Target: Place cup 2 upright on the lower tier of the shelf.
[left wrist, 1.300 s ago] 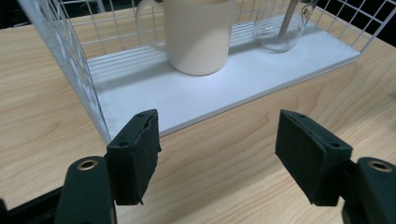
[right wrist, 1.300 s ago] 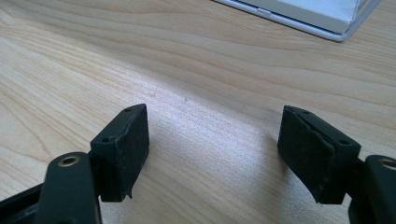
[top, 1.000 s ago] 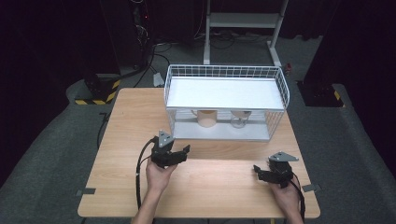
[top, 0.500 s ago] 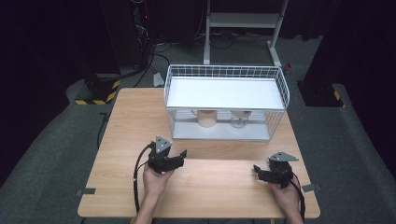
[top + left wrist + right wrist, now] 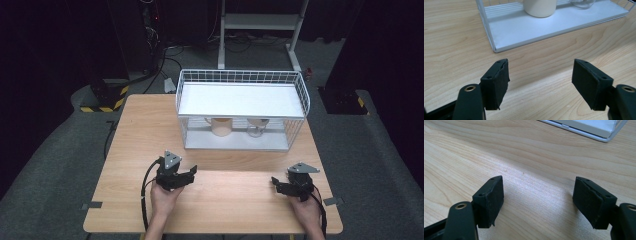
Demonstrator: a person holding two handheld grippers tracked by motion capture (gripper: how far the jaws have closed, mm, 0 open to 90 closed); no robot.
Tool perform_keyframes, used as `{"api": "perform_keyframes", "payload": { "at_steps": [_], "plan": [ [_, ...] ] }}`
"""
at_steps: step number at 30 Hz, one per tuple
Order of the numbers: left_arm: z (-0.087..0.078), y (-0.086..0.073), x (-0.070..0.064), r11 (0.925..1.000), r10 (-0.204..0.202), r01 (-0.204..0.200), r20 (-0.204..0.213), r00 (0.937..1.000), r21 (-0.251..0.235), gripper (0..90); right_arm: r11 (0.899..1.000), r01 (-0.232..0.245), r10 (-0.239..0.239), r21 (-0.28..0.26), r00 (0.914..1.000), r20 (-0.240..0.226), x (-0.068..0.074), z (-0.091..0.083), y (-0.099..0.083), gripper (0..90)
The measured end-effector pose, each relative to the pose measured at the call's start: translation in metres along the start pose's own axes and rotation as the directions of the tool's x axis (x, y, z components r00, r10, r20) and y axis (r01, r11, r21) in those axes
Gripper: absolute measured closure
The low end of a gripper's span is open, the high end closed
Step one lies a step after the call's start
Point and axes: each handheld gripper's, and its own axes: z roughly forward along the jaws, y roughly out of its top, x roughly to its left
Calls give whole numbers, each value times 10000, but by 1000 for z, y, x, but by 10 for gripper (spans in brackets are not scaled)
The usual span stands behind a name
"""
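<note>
A: Report the state of each tool.

B: The left gripper (image 5: 186, 176) has its jaws spread wide with bare wood between the pads; nothing is held. The right gripper (image 5: 278, 184) is likewise spread wide and holds nothing. Each is grasped by one of the person's hands and sits low over the light wooden table (image 5: 150, 130).

A: Reference landmark?

B: The white wire two-tier rack (image 5: 240, 110), standing on the far half of the table.

A: Positions relative to the rack.

B: The left gripper is in front of the rack's left front corner, well apart from it, on the person's side. The right gripper is in front of the rack's right front corner, also well apart, near the table's front right area. In the left gripper view, the left gripper (image 5: 540, 82) faces the rack's lower shelf (image 5: 529, 27). In the right gripper view, the right gripper (image 5: 537, 202) shows a corner of the rack base (image 5: 599, 130) at the upper right.

A: Contents of the rack?

B: On the lower shelf, under the flat white top tray, stand a cream ceramic mug (image 5: 221, 126) to the left and a clear glass vessel (image 5: 257, 127) just to its right, apart from each other. Both stand upright.

A: Contact between tools and these items?

B: None. Both grippers are well apart from the rack and its contents.
</note>
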Motion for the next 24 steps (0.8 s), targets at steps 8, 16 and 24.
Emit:
{"api": "perform_keyframes", "payload": {
  "at_steps": [8,16,24],
  "plan": [
    [2,-10,1,9998,-4,7,-137,9999,203,301,10000,-4,4,1,10000,0,0,0,0,250],
    [4,-18,4,9992,-183,192,-260,9995,342,300,10000,-8,8,2,10000,-2,0,0,0,251],
    [7,-26,9,9982,-203,234,-547,9983,556,300,10000,-17,17,12,10000,-3,0,0,0,250]
  ]
}}
